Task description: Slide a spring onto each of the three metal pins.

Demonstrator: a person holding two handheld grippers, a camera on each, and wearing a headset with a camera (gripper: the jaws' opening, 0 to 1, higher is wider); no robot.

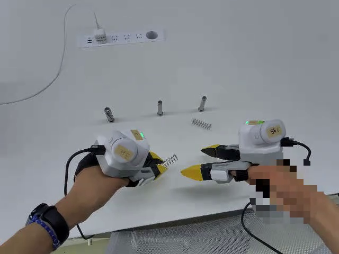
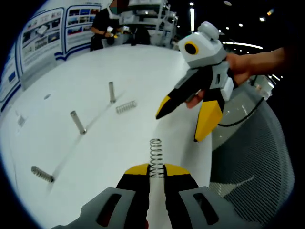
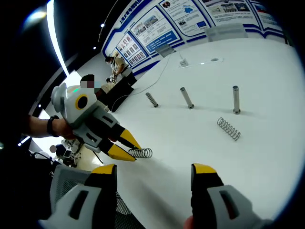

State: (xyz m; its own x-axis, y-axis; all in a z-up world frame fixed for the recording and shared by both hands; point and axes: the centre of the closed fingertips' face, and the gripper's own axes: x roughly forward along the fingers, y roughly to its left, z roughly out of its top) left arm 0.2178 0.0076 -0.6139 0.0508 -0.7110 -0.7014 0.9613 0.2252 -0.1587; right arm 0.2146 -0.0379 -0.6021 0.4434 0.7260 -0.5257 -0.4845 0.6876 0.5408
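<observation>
Spring (image 2: 155, 155) pinched by one end between the yellow tips of the left gripper (image 2: 156, 171), jaws clenched on its coils. Sticks straight out past those tips, free end near the right gripper (image 1: 193, 161) but not touching it. Right jaws released and spread wide, grasping nothing, yellow tips well apart in the right gripper view. Both grippers low over the near part of the table (image 1: 238, 79), tips facing each other.

Farther out, a loose spring (image 1: 201, 124) flat on the table, just before the right pin (image 1: 202, 103) and apart from it. Lies between the grippers and the row of pins. Bare, the right pin, and leaning a little in the head view. Bare as well, the middle pin (image 1: 160, 108), upright. On the left pin (image 1: 108, 110), a third spring (image 3: 151, 100) wound around the shaft, probably over most of its length, though too small to be sure. Pins in one row across the table, well apart from one another.

At the far side, a power strip (image 1: 121, 37) flat on the table, one white plug (image 1: 99, 36) seated near its left end.
</observation>
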